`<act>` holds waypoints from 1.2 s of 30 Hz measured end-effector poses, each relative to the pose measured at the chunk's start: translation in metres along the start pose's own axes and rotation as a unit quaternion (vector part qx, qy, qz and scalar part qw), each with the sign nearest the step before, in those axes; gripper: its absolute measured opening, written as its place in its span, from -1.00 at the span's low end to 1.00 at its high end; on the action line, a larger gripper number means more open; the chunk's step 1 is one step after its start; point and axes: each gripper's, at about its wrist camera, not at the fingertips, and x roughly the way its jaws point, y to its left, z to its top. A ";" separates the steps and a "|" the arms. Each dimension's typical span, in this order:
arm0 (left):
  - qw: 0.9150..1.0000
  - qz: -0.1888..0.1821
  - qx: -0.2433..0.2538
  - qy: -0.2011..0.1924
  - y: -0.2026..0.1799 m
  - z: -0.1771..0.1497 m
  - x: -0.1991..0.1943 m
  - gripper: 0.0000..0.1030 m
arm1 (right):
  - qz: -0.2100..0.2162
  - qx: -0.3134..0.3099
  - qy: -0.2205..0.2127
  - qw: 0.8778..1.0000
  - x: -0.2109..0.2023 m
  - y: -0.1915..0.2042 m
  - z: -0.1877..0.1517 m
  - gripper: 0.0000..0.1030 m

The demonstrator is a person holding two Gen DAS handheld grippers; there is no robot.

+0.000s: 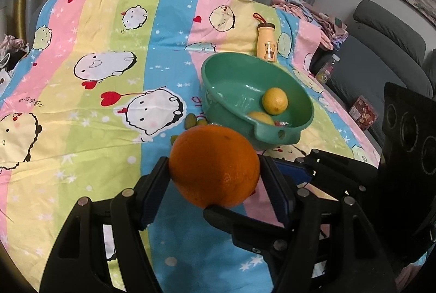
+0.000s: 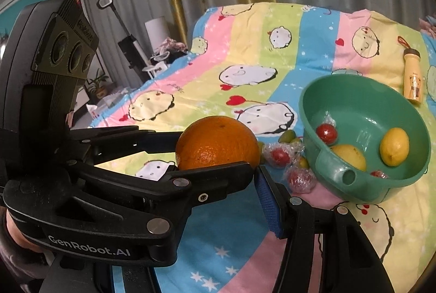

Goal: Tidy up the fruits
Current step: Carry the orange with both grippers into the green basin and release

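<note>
A big orange (image 1: 214, 165) (image 2: 216, 141) hangs above the striped cartoon sheet, just short of a green bowl (image 1: 207, 69) (image 2: 305, 102). My left gripper (image 1: 214, 160) (image 2: 215, 151) is shut on it, a blue pad on each side. My right gripper (image 2: 216, 156) (image 1: 241, 185) crosses it from the other hand. Its right pad touches the orange's edge and its left finger is hidden behind the left gripper. The bowl holds two lemons (image 1: 275, 100) (image 2: 394, 147) and a wrapped red fruit (image 2: 326, 132).
Wrapped red fruits (image 2: 280, 156) and small green fruits (image 1: 190, 120) (image 2: 287, 135) lie on the sheet in front of the bowl. A yellow bear bottle (image 1: 266, 41) (image 2: 412, 80) lies behind it. A clothes pile (image 1: 313, 12) and a grey sofa (image 1: 381, 47) are to the right.
</note>
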 end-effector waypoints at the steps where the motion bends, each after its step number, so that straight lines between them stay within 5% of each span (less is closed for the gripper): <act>1: 1.000 0.001 0.001 0.000 -0.002 0.002 0.000 0.29 | 0.000 0.000 -0.001 1.000 -0.002 -0.001 0.001 0.15; 13: 0.999 0.014 0.042 -0.010 -0.041 0.026 -0.003 0.30 | -0.005 0.017 -0.041 0.999 -0.031 -0.020 0.006 0.15; 26: 0.995 -0.031 0.090 -0.007 -0.084 0.091 0.019 0.32 | -0.039 0.053 -0.103 0.992 -0.068 -0.072 0.039 0.14; 36: 0.995 -0.065 0.065 0.031 -0.078 0.116 0.068 0.34 | -0.052 0.093 -0.074 0.992 -0.046 -0.117 0.054 0.14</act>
